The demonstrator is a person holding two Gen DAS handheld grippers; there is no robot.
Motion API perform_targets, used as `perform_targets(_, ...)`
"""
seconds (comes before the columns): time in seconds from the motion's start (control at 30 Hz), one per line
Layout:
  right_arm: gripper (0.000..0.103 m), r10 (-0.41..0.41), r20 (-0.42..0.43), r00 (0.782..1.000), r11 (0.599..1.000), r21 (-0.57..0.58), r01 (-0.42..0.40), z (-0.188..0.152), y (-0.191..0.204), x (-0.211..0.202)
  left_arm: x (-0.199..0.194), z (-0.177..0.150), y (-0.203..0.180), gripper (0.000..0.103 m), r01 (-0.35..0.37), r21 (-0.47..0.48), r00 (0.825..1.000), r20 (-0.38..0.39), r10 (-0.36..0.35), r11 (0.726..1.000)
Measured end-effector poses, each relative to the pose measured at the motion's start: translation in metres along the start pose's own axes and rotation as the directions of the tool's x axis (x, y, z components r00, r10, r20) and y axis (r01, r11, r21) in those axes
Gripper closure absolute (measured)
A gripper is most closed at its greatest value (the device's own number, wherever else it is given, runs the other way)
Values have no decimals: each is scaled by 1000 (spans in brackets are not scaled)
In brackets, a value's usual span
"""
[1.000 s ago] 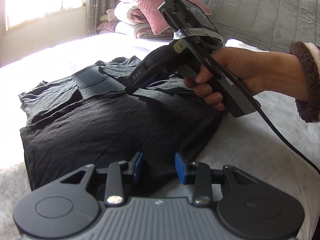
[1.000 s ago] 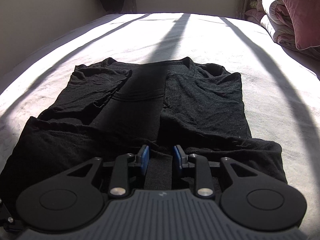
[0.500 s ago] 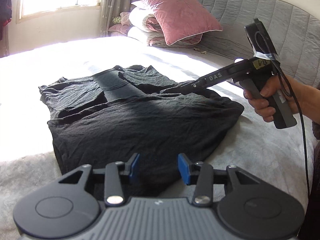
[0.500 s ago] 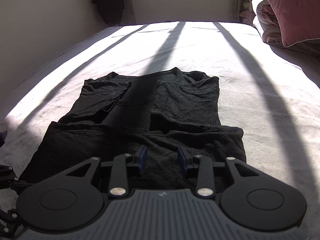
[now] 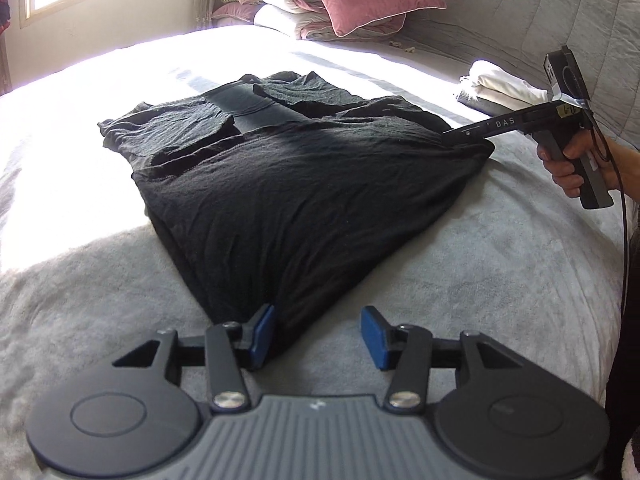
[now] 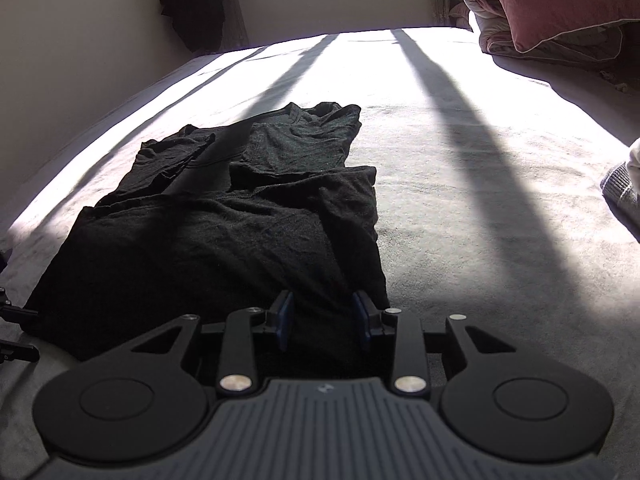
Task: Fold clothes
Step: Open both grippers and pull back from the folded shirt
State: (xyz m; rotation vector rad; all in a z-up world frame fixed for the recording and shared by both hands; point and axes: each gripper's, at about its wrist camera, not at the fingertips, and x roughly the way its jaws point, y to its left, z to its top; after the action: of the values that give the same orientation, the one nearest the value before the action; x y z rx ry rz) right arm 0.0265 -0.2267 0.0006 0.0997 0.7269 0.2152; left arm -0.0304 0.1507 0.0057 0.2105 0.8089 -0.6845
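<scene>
A black shirt (image 5: 304, 184) lies on the grey bed, its lower part folded up over the body, sleeves folded in at the far end. My left gripper (image 5: 318, 336) is open at the shirt's near corner, with fabric against the left pad. My right gripper (image 6: 322, 316) is open over the shirt's (image 6: 224, 240) near edge, dark cloth between its pads. In the left wrist view the right gripper (image 5: 452, 138) reaches the shirt's right corner, held by a hand.
The grey bed cover (image 5: 460, 280) spreads around the shirt. Pink pillow and rolled quilts (image 5: 340, 0) are stacked at the far end, a folded white cloth (image 5: 500, 88) lies by the grey headboard. A dark garment (image 6: 196, 0) hangs on the wall.
Both grippers have drawn back toward the shirt's near edge and out to its corners. Both have opened wider. The folded-up part now lies flat.
</scene>
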Motion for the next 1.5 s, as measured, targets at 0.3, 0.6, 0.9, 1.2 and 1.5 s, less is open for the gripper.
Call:
perform_targets(0.3, 51, -26, 5, 1000, 994, 105, 26, 3, -27, -15, -15, -6, 14, 44, -33, -105, 999, 16, 35, 994)
perform_targets(0.6, 46, -42, 11, 999, 988, 150, 39, 1, -35, -23, -25, -9, 32, 37, -89, -229, 995, 27, 98, 969)
perform_targets(0.9, 38, -41, 7, 999, 991, 131, 39, 3, -28, -17, -14, 1, 41, 25, -187, -301, 978, 31, 206, 935)
perform_targets(1.2, 32, -64, -13, 998, 991, 114, 65, 5, -26, -9, 0, 9, 46, 6, -319, -336, 940, 4, 340, 886)
perform_targets(1.5, 0, -80, -52, 995, 992, 96, 85, 4, -30, 4, 19, 11, 51, 0, -421, -331, 902, -52, 429, 845)
